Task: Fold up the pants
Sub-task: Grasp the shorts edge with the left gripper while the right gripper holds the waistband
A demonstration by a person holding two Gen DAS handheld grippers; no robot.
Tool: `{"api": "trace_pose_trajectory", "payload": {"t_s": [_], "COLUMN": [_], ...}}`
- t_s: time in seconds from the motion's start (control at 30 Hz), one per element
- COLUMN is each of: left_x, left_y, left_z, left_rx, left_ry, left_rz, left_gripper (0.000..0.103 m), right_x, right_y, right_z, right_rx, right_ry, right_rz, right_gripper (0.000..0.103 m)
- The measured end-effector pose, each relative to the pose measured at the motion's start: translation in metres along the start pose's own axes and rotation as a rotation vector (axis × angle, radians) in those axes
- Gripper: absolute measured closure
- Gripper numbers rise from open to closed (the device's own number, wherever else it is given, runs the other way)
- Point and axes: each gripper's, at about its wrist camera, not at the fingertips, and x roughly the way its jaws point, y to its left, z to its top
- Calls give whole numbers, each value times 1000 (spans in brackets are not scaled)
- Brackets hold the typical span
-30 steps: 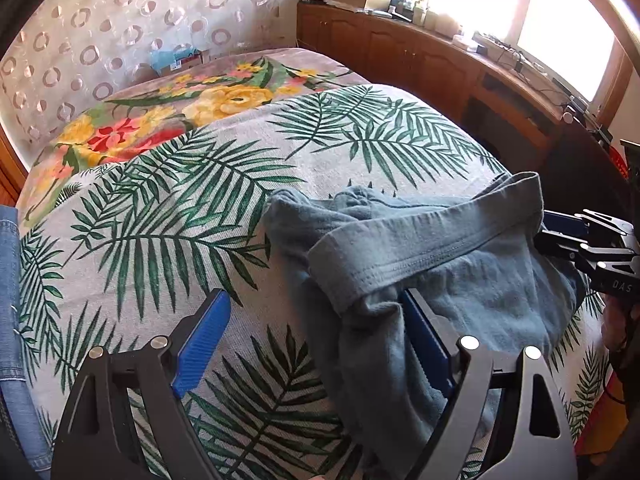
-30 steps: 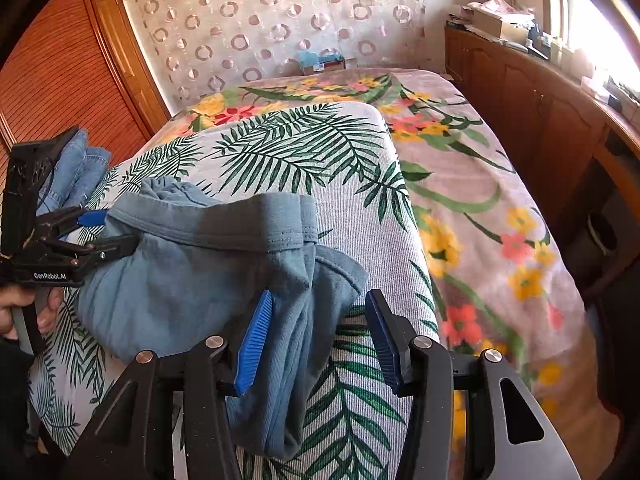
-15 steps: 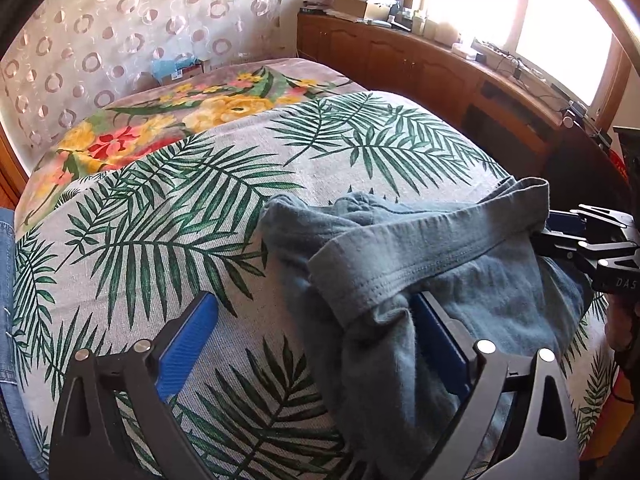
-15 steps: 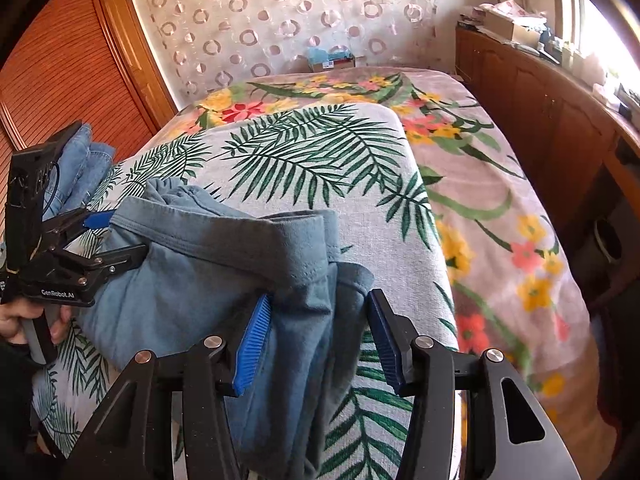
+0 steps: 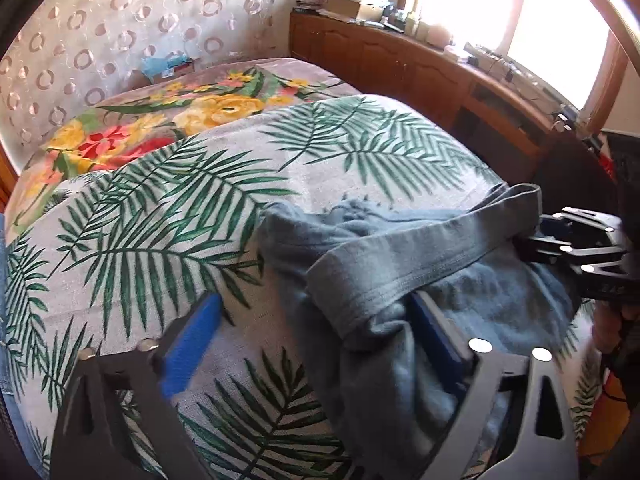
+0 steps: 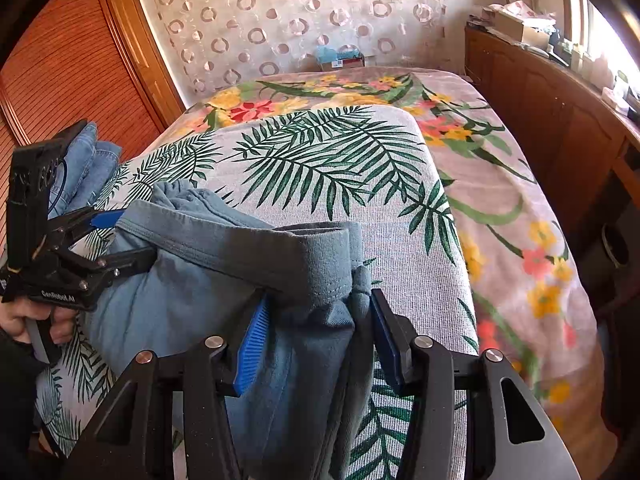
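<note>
Since a second ago, the right fingers (image 6: 256,336) have come closer together and now sit on both sides of the pants (image 6: 224,280), with the cloth bunched between them. The right gripper (image 6: 316,332) is closing, and its blue pads touch the cloth on each side. The waistband (image 6: 280,256) folds over just above these fingers.

The left gripper (image 5: 316,344) has its fingers (image 5: 192,344) wide apart, and they are closing. One blue finger is over the bare blanket. The other finger is tucked under the edge of the waistband, so the cloth lies on it and is not pinched. In the right view this gripper shows at the left, held by a hand (image 6: 24,320).

The pants are blue-grey and lie in a crumpled heap near the front edge of the bed (image 5: 400,80), stretched between the two grippers. Under them is a palm leaf blanket (image 5: 160,216). Past that is a flower cover (image 6: 500,184). Some blue jeans (image 6: 84,160) lie at the left side of the bed.
</note>
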Motion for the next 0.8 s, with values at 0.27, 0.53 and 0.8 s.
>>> {"api": "trace_pose_trajectory", "payload": {"t_s": [0.27, 0.53, 0.8], "left_x": [-2, -16, -55], "left_y": [-3, -11, -22], "left_z": [7, 7, 2], "left_rx": [-44, -27, 17], "left_ry": [5, -33, -101], "left_rz": [-103, -116, -80], "left_gripper": [60, 81, 82], "right_x": [-2, -13, -40], "right_y": [1, 4, 25], "right_z": [-2, -4, -4], "right_rx": [9, 1, -44], "right_ry": [4, -37, -113], "right_rz": [18, 39, 42], "right_gripper": [81, 90, 91]}}
